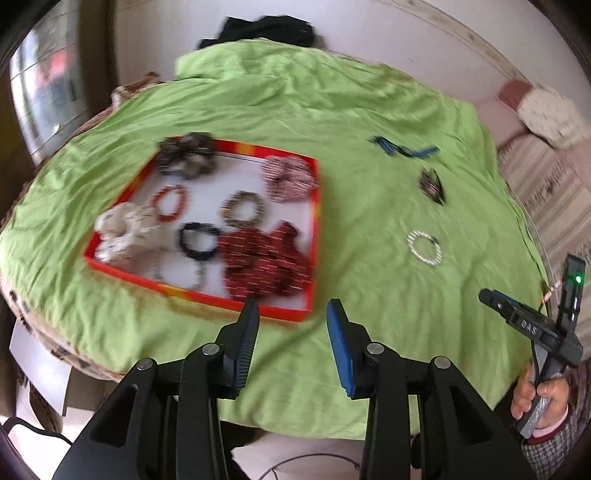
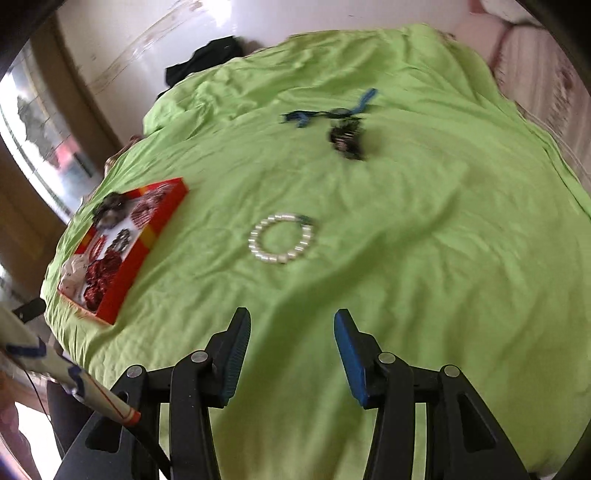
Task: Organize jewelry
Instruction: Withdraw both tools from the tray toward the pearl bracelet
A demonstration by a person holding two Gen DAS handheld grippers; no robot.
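Note:
A red tray (image 1: 316, 221) on a green cloth (image 1: 369, 332) holds several scrunchies and bead bracelets; it also shows at the left of the right wrist view (image 2: 147, 236). A pearl bracelet (image 1: 424, 248) (image 2: 281, 238), a dark hair clip (image 1: 431, 185) (image 2: 345, 142) and a blue hair tie (image 1: 404, 147) (image 2: 332, 109) lie loose on the cloth right of the tray. My left gripper (image 1: 291, 314) is open and empty, just in front of the tray's near edge. My right gripper (image 2: 291, 325) is open and empty, short of the pearl bracelet; its body shows in the left wrist view (image 1: 532, 325).
A black garment (image 1: 266, 31) lies at the cloth's far edge against the wall. A patterned pillow (image 1: 550, 114) and striped bedding are at the far right. A window (image 1: 48, 85) is at the left. The cloth's near edge drops off just below my grippers.

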